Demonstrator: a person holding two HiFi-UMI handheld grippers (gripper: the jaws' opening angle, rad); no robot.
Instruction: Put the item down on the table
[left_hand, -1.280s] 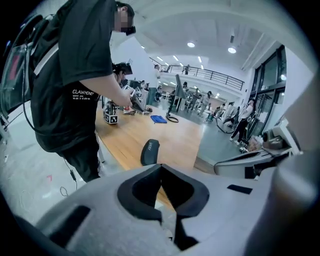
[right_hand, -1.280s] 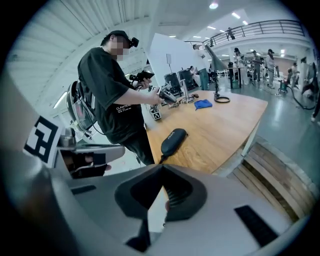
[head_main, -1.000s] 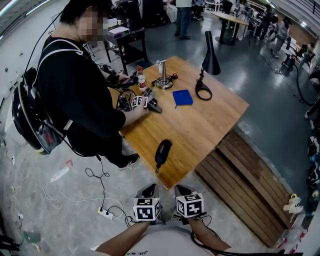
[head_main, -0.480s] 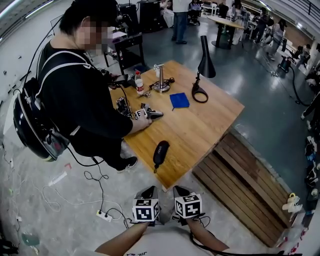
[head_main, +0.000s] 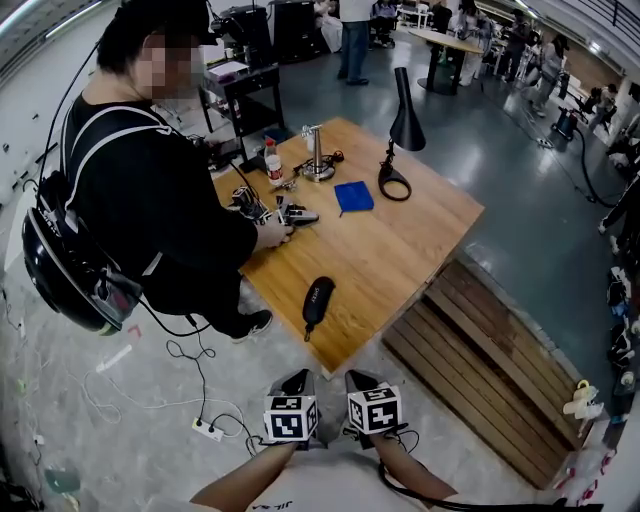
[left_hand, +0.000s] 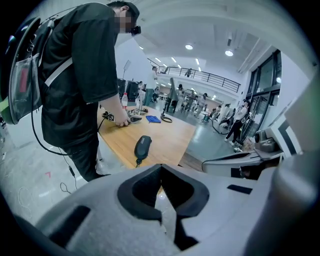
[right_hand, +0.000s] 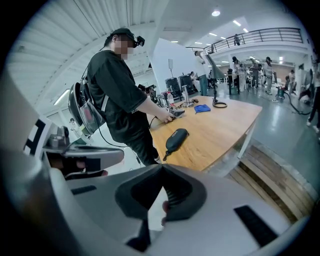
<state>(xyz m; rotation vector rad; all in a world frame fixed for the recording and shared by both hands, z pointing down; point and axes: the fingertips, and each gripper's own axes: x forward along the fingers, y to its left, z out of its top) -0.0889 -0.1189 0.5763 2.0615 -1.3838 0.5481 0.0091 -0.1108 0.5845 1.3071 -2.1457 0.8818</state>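
A black zipped case lies flat near the front edge of the wooden table; it also shows in the left gripper view and the right gripper view. Both my grippers hang side by side below the table's near corner, well short of the case. My left gripper is shut with nothing between its pads. My right gripper is likewise shut and empty. Each gripper shows at the edge of the other's view.
A person in black with a backpack leans over the table's left side, hand on a marker-cube device. A black desk lamp, blue cloth, metal stand and bottle stand farther back. Wooden pallets lie right; cables cross the floor.
The other person has slid the marker-cube device a little back and left on the table. My view has shifted slightly; both my grippers stay shut and close together.
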